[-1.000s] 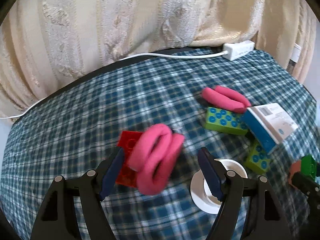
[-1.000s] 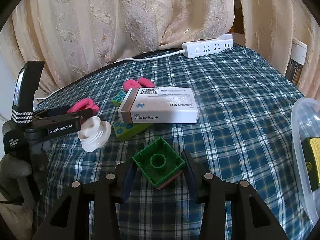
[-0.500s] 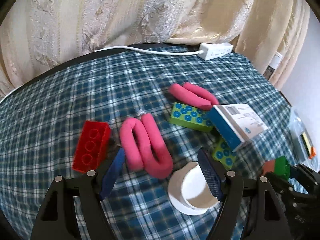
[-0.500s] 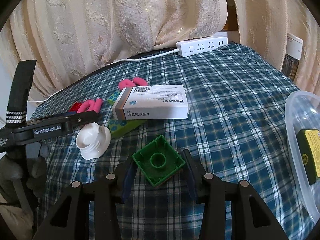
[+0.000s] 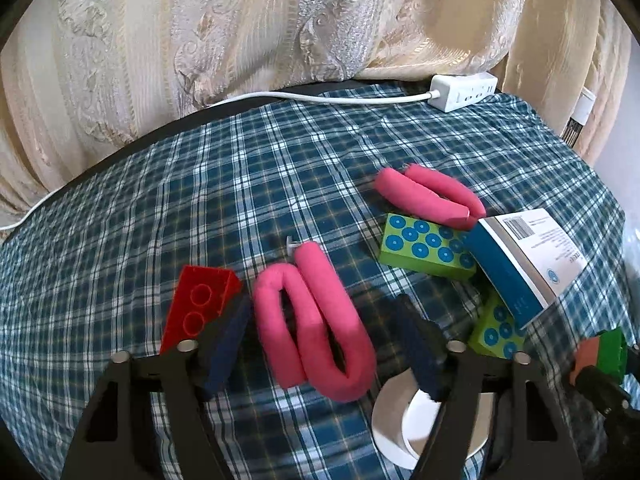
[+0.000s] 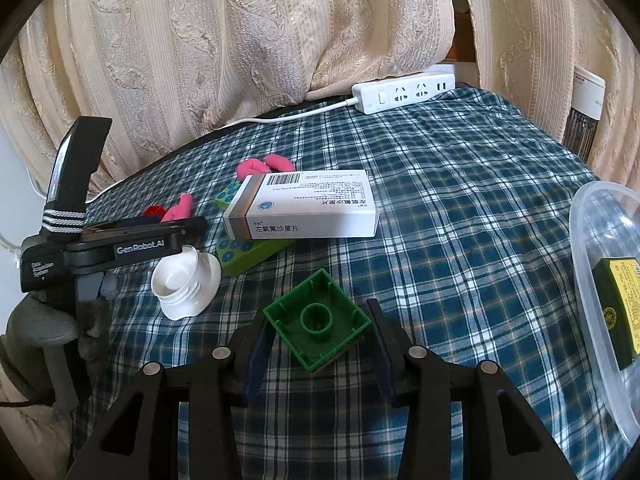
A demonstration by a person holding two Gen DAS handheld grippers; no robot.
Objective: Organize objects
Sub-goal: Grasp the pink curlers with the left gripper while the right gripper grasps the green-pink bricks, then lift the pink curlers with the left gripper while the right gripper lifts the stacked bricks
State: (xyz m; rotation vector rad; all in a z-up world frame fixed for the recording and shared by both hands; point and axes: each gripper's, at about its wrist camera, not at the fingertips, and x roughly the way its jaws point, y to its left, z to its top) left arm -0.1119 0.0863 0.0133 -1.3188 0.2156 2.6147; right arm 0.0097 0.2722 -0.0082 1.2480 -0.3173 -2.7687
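Observation:
A folded pink foam roller (image 5: pixel 316 320) lies on the checked cloth between the jaws of my left gripper (image 5: pixel 320 312). Those jaws are closing, and a gap still shows between each pad and the roller. A red brick (image 5: pixel 200 304) sits just left of the left pad. My right gripper (image 6: pixel 316 336) is shut on a green brick (image 6: pixel 316 324), held hollow side up above the cloth, with an orange piece under it. In the right wrist view my left gripper (image 6: pixel 192 226) is at the left. A second pink roller (image 5: pixel 428 196) lies farther back.
A white cup (image 6: pixel 184 284) lies beside the left gripper. Two green dotted blocks (image 5: pixel 424 246) and a medicine box (image 6: pixel 304 208) lie mid-table. At the right edge a clear plastic tub (image 6: pixel 584 216) holds a yellow-black box (image 6: pixel 616 308). A power strip (image 6: pixel 404 92) lies by the curtain.
The pink roller, earlier blurred over the red brick, now lies on the cloth beside it. My left jaws have narrowed around it. The right gripper holds the green brick still.

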